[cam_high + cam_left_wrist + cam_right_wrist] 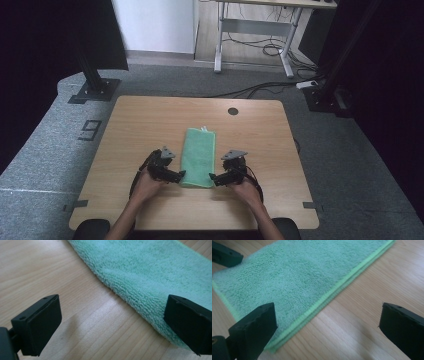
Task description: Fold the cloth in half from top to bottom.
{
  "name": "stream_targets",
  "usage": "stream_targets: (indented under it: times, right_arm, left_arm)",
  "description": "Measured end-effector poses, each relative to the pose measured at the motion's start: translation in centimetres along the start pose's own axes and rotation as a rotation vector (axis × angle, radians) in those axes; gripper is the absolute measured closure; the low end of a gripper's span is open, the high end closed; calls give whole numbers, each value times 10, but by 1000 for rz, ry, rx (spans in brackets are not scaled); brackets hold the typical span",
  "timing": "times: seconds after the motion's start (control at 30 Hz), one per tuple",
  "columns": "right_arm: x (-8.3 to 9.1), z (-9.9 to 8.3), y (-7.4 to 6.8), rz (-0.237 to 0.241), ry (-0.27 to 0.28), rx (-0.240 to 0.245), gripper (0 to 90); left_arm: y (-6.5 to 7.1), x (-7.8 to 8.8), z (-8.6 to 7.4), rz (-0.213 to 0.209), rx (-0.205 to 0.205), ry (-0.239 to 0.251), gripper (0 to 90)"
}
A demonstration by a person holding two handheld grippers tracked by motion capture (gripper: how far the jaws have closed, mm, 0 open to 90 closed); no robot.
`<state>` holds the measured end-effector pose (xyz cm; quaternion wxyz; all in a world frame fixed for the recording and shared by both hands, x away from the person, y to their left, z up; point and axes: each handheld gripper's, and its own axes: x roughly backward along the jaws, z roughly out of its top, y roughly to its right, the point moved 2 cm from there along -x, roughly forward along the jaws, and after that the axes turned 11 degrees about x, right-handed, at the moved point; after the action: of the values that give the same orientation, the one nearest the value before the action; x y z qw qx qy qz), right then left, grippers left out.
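Closest to the table's near edge, the person's forearms come up side by side, each hand wrapped around a tool. The left hand-held gripper (181, 175) sits low at the near-left corner of a green towel (198, 156), and the right hand-held gripper (214, 177) mirrors it at the near-right corner. Both point inward toward the cloth's short near edge.

Both have their jaws spread wide with nothing between them. In the left gripper view, the left hand-held gripper (110, 325) has one jaw over bare wood and the other over the fluffy edge of the towel (155, 272), straddling its side. In the right gripper view, the right hand-held gripper (324, 332) does the same from the other side: one jaw hangs over the towel (304, 280), the other over wood, and the stacked folded edges of the cloth run diagonally between them. A dark jaw tip of the other tool pokes in at that view's upper left.

The towel is folded into a long narrow strip, lying flat in the middle of the wooden tabletop (140, 130), its length running away from the person. A small white tag sticks out at its far end.

Beyond that, a round dark hole (233, 111) sits near the tabletop's far edge. Farther off stands a white-legged desk (255, 30) with cables (270, 50) trailing on the floor.
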<state>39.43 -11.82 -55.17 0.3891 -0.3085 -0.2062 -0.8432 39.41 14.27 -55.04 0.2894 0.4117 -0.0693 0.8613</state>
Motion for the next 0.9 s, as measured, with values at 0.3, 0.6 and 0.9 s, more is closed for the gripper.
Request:
stream_targets:
  times: [0.3,0.6,0.9]
  right_arm:
    - [-14,-6,-3,-8,-55,24,13]
    - [-6,-12,-12,11,-64,40,15]
    - [5,-20,-26,33,-63,54,16]
  left_arm:
    - [6,-4,-7,31,-24,-30,31]
    - [16,5,-20,-7,-20,-60,35]
    - [18,23,-26,-36,-29,-91,39]
